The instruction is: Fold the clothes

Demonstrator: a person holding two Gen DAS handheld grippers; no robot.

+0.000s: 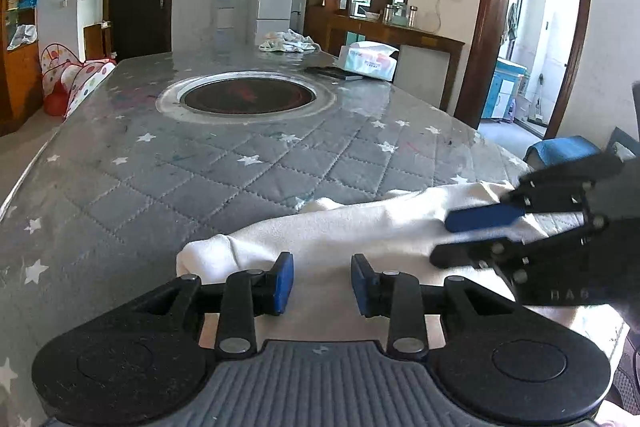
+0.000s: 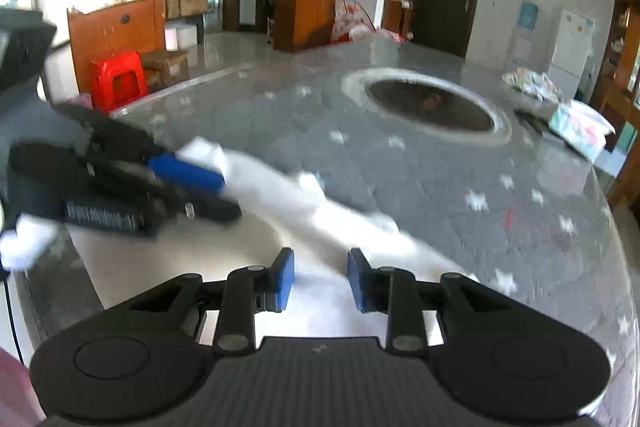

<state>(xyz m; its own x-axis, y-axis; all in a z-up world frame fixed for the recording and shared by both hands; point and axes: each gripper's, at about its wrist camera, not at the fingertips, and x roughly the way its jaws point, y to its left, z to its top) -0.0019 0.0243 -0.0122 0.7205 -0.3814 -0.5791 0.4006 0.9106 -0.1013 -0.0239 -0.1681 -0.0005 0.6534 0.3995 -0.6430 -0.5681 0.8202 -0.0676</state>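
Your left claw [image 1: 322,283] stands partly open over the white garment [image 1: 340,227], pads apart, nothing pinched between them. Your right claw [image 2: 320,279] is likewise part-open and empty, hovering above the same cloth; that view is blurred. The garment lies bunched in a long ridge along the near edge of the quilted grey desk [image 1: 200,163], well short of the round inset [image 1: 248,95] at its centre. Judged progress: early. No flat, squared fold shows; the cloth needs spreading or gathering, then folding. A second heap of clothes [image 1: 288,43] waits at the far end.
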